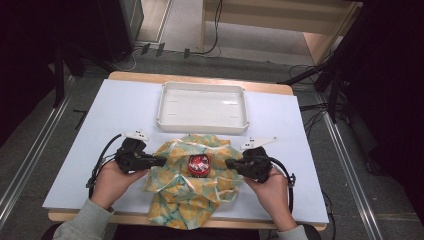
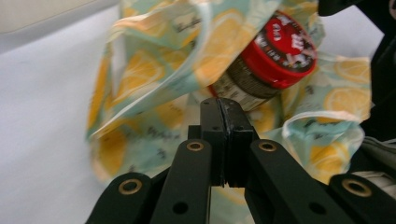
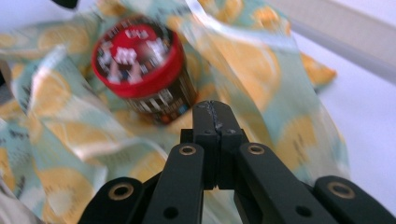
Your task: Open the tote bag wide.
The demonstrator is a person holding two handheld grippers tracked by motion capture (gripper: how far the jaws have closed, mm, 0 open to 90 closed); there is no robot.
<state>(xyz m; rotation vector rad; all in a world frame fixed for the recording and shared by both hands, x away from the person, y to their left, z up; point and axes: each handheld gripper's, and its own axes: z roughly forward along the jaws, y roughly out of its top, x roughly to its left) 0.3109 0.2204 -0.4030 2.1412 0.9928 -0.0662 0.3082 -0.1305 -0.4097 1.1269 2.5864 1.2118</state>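
Two grippers work from either side of a crumpled cloth (image 1: 187, 182) printed with orange slices on pale green, spread near the front edge of the white table (image 1: 120, 115). The left gripper (image 1: 159, 160) comes in from the person's left hand (image 1: 114, 182); in the left gripper view its jaws are pressed together, and a fold of the cloth rises just past their tips, though whether any fabric is caught between them I cannot tell. The right gripper (image 1: 229, 163), held in the right hand (image 1: 270, 192), looks the same in the right gripper view: jaws closed tight against each other, with cloth just beyond their tips and falling away to the side.

Between the two grippers, in the middle of the cloth, sits a small jar (image 1: 198, 165) with a red lid (image 2: 280, 49). From above it shows its lid; in both gripper views it appears tilted, dark body nestled among the folds, with cloth lifted around it.

Beyond the cloth, toward the far side of the table, lies a white tray (image 1: 167, 117), just beside the cloth's far edge.
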